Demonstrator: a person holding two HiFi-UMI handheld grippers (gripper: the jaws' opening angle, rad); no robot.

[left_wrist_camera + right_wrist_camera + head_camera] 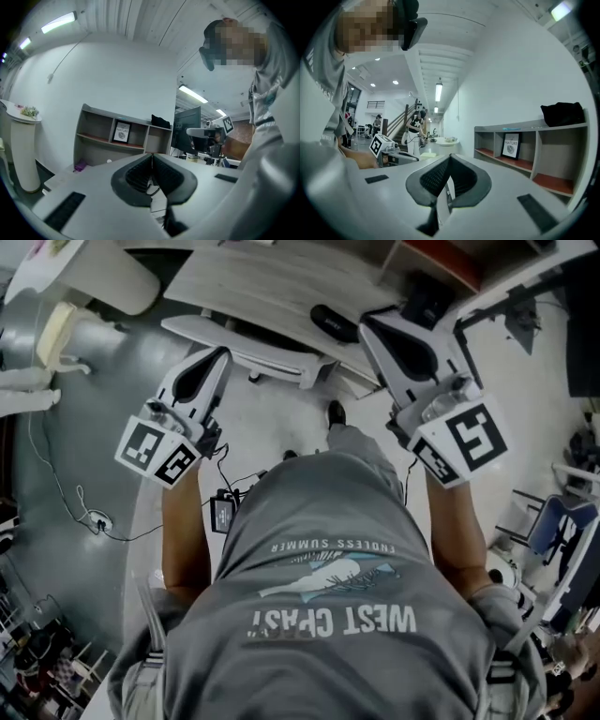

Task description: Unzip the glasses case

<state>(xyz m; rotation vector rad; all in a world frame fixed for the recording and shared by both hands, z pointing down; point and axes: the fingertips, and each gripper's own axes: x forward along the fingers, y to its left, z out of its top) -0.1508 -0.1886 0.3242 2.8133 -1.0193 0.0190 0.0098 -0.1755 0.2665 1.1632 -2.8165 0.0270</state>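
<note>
I cannot pick out the glasses case for certain in any view. A dark oval thing [333,322] lies on the table ahead; what it is I cannot tell. My left gripper [222,352] is held up level at chest height, jaws shut with nothing between them [151,158]. My right gripper [368,322] is raised a little higher and further right, also shut and empty [450,158]. Each gripper view catches the other gripper's marker cube: the right one's [228,123] and the left one's [379,146].
Below me are my grey shirt [328,596], a grey floor with a cable [70,498], and a small black box [223,512] hanging on a wire. A light table [272,287] stands ahead. An open shelf unit [122,136] lines the white wall. People stand far back [414,133].
</note>
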